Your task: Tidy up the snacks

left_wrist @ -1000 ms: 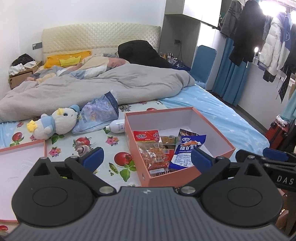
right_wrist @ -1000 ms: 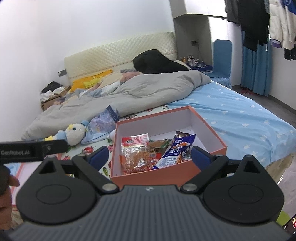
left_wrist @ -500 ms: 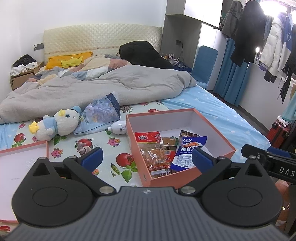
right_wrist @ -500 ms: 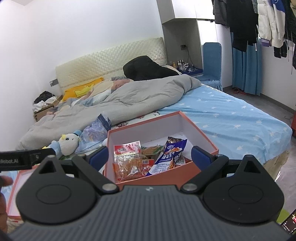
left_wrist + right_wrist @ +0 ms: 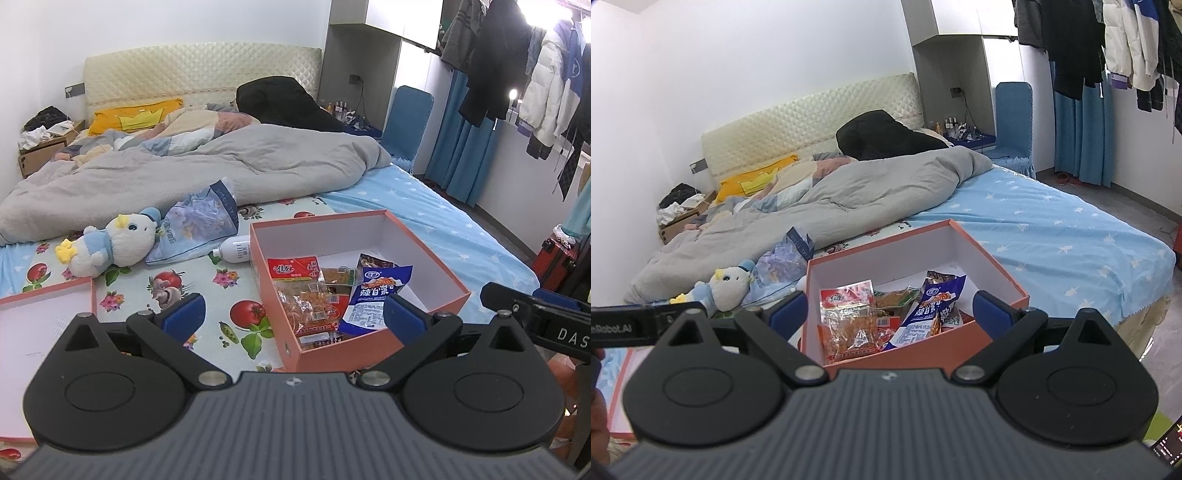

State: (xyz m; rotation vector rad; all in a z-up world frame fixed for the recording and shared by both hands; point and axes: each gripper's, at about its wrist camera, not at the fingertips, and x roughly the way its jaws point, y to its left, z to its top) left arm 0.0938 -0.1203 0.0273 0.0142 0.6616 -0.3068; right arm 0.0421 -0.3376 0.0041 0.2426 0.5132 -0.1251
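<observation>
An open orange box [image 5: 436,254] [image 5: 1001,269] sits on the bed near its foot edge. Inside lie several snack packets: a red-topped clear packet [image 5: 299,291] [image 5: 849,317], a blue packet [image 5: 373,295] [image 5: 931,310] and brown ones between them. My left gripper [image 5: 291,315] is open and empty, held back from the box's near left corner. My right gripper [image 5: 890,314] is open and empty, above the box's near edge. The right gripper's side shows at the right of the left wrist view [image 5: 535,314].
The box lid [image 5: 44,317] lies at the left. A plush duck [image 5: 110,243], a blue tissue pack [image 5: 199,225] and a white bottle [image 5: 236,251] lie behind the box. A grey duvet [image 5: 184,173] covers the far bed. A suitcase [image 5: 559,262] and hanging clothes stand at the right.
Both grippers have drawn back and risen a little from the box, staying open. The snacks and box have not moved.
</observation>
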